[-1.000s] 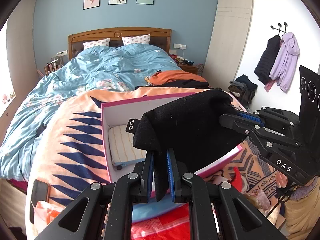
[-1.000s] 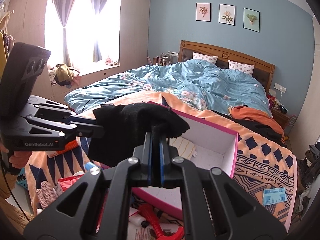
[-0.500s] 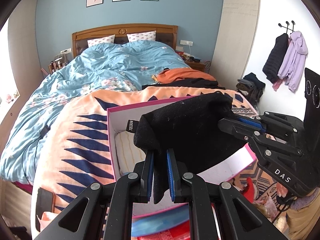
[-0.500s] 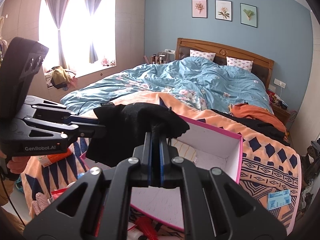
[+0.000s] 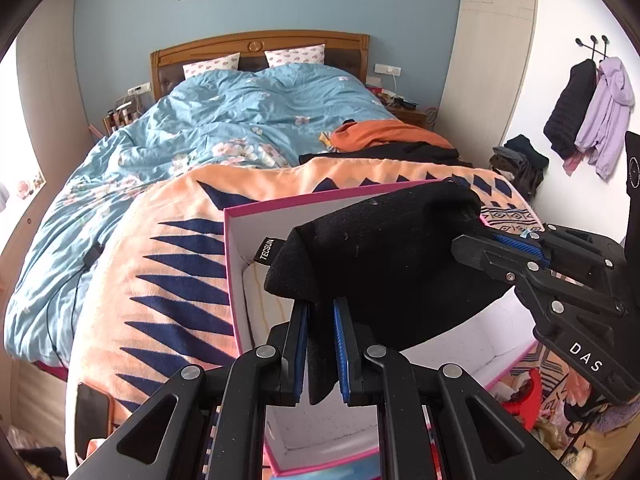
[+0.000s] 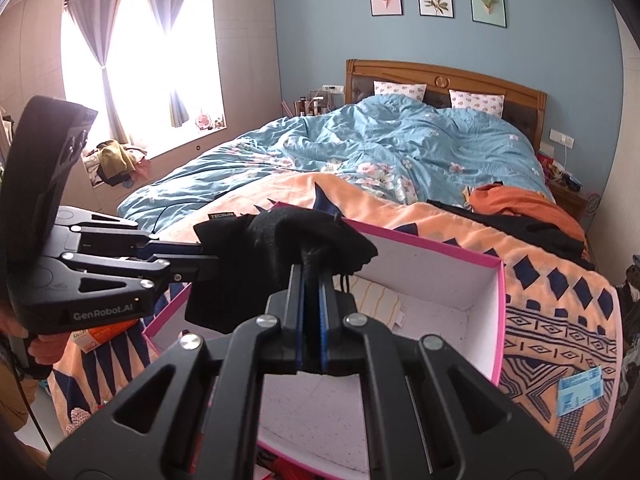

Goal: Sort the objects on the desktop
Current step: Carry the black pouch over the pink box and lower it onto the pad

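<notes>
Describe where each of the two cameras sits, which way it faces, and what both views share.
Left wrist: on the left gripper, looking along its fingers over the pink box toward the headboard; the right gripper enters from the right.
Right wrist: on the right gripper, facing bed and window; the left gripper and a hand show at left.
Shared: the black pouch clamped by both grippers, the box, the bed.
</notes>
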A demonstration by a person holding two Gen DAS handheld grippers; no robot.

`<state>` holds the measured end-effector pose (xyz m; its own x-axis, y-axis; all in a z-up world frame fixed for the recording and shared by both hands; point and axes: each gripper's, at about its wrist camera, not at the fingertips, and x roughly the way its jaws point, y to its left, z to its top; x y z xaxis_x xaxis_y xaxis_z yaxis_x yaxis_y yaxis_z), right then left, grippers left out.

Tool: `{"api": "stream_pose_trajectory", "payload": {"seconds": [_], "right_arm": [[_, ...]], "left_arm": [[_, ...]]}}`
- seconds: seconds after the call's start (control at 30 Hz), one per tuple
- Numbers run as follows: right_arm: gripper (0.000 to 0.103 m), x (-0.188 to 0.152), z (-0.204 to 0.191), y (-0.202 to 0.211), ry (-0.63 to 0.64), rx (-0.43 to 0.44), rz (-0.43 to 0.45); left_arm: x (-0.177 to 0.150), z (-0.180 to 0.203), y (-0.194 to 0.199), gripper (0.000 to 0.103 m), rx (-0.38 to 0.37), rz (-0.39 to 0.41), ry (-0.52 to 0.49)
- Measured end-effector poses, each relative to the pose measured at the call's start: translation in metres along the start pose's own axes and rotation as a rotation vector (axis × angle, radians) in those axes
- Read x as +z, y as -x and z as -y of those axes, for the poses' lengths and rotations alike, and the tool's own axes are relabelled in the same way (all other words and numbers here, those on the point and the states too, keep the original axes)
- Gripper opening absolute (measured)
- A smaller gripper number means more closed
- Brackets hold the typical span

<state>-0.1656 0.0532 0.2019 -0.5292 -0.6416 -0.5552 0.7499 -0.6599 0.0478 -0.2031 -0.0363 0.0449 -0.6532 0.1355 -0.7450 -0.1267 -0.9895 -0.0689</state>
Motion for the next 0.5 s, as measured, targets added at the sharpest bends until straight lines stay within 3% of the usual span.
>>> {"api": "stream_pose_trajectory", "payload": {"seconds": [0.5], "right_arm": [[0.007,0.001,0.015,-0.042,-0.096,0.01,-0.057]], "left_arm": [[0.013,-0.01,-0.034,0.012,0.038,-0.047,0.006]]}}
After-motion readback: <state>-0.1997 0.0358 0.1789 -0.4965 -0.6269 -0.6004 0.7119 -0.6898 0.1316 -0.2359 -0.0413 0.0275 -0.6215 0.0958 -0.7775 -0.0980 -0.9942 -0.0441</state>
